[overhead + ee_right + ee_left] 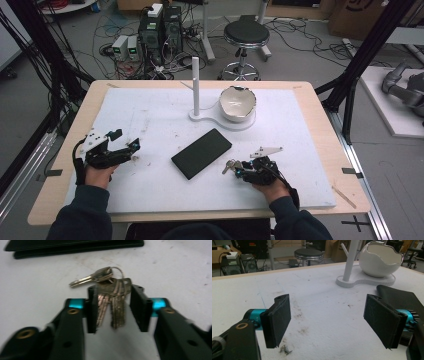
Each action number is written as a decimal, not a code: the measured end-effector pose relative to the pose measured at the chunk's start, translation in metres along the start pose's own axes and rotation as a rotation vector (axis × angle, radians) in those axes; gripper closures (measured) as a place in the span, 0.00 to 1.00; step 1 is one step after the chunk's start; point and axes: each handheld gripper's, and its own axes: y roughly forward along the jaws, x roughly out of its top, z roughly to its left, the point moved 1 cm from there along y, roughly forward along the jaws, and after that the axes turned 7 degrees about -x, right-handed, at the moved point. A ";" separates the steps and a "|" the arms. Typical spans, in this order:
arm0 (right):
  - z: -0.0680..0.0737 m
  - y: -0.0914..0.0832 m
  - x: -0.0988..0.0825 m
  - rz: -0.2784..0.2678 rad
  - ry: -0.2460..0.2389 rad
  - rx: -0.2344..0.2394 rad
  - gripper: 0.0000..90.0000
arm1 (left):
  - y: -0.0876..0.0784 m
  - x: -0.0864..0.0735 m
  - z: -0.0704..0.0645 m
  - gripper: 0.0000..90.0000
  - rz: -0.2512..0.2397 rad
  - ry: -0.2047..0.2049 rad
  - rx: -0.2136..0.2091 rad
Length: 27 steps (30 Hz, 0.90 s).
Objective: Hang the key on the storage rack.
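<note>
Keys between right tongs, pads slack, not clamped, left tongs wide open

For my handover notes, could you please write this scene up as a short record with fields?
work in hand: bunch of keys on the white mat
right hand-held gripper: jaws astride the keys, a gap on one side
left hand-held gripper: open, nothing between its jaws
black wallet: flat at mid mat
white stand: post and cracked-egg bowl at the far side
</note>
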 end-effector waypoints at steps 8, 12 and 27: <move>-0.008 -0.002 -0.002 -0.011 0.071 0.061 1.00 | 0.001 0.000 0.000 0.24 0.001 -0.004 0.000; -0.002 -0.002 -0.001 -0.019 -0.008 0.055 1.00 | 0.001 0.000 0.000 0.24 0.007 0.001 0.000; 0.014 0.008 0.002 -0.002 -0.111 -0.083 0.38 | 0.001 -0.001 0.000 0.25 0.009 -0.001 -0.002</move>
